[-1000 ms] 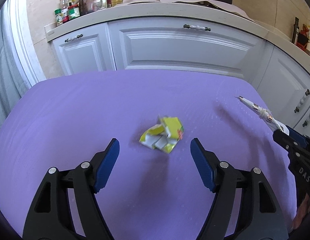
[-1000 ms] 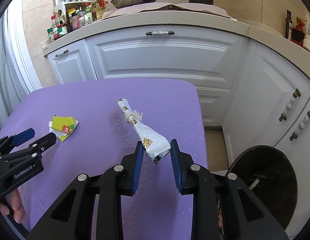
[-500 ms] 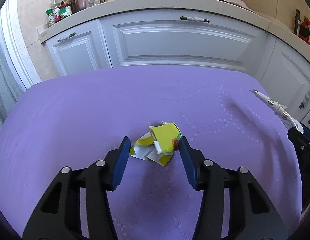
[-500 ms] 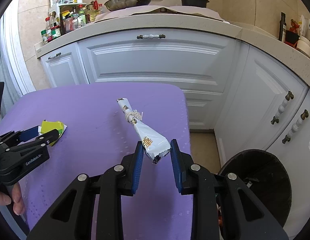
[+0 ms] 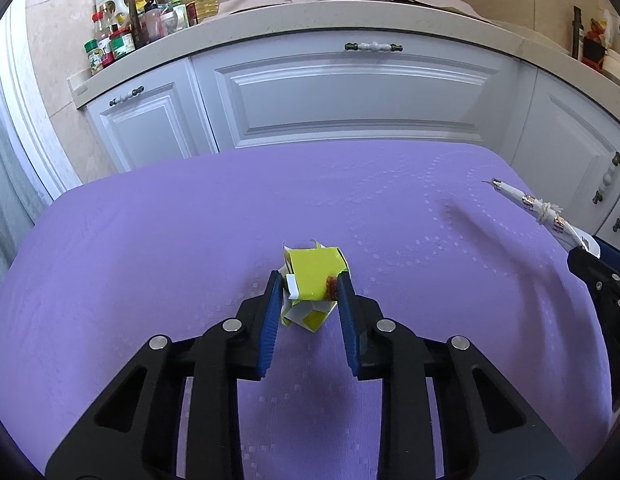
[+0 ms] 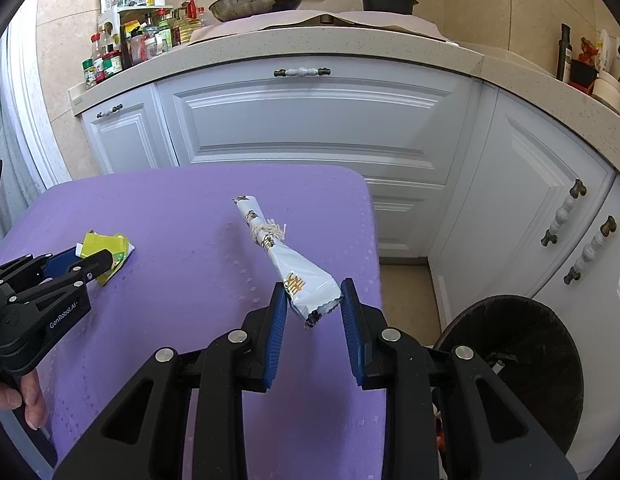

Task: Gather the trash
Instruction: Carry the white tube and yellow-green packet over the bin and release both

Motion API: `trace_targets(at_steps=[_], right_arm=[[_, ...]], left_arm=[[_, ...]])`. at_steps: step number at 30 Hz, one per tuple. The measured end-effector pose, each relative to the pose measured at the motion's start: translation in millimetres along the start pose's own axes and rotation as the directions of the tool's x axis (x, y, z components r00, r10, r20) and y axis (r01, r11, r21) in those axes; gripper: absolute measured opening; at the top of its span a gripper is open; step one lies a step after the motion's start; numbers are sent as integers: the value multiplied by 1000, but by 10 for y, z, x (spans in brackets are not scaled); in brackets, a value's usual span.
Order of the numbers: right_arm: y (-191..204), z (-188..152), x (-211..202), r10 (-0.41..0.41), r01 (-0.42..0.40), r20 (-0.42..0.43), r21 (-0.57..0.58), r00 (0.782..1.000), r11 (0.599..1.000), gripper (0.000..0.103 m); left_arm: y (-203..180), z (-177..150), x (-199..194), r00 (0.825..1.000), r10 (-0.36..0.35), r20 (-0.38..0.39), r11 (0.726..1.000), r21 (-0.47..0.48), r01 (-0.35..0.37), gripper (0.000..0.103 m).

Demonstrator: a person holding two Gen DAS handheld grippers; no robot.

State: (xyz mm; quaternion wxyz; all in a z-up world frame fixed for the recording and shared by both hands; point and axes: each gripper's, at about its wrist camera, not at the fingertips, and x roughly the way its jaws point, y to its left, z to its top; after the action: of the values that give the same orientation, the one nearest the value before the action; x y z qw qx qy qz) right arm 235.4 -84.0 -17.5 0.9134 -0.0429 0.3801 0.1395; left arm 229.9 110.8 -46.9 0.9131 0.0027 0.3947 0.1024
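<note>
A crumpled yellow and white wrapper [image 5: 312, 280] lies on the purple tablecloth [image 5: 149, 260]. My left gripper [image 5: 309, 294] has its jaws closing around it, and both blue pads touch its sides and squeeze it. From the right wrist view the same wrapper [image 6: 103, 246] shows at the left gripper's tips. My right gripper [image 6: 313, 304] is shut on the wide end of a white twisted packet [image 6: 297, 276] tied with string. It holds the packet above the table near the right edge. The packet [image 5: 538, 208] also juts in from the right in the left wrist view.
A round black bin [image 6: 522, 344] stands on the floor to the right of the table, below my right gripper. White cabinets [image 6: 310, 120] run behind the table, with jars, a pan and a pot on the counter. A person's hand [image 6: 27, 400] grips the left tool.
My left gripper moved forward over the yellow wrapper and its jaws closed from wide apart until they touch it. The wrapper has been pushed more upright. The right gripper kept holding the white packet.
</note>
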Motion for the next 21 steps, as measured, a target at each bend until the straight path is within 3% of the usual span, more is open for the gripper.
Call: trace_targets(at_steps=[21], right_arm=[[50,-187,-310,10,-11,21,18,1000,1000,28]], left_arm=[[45,-222,-427,999,10,35,1000,-15,-10,25]])
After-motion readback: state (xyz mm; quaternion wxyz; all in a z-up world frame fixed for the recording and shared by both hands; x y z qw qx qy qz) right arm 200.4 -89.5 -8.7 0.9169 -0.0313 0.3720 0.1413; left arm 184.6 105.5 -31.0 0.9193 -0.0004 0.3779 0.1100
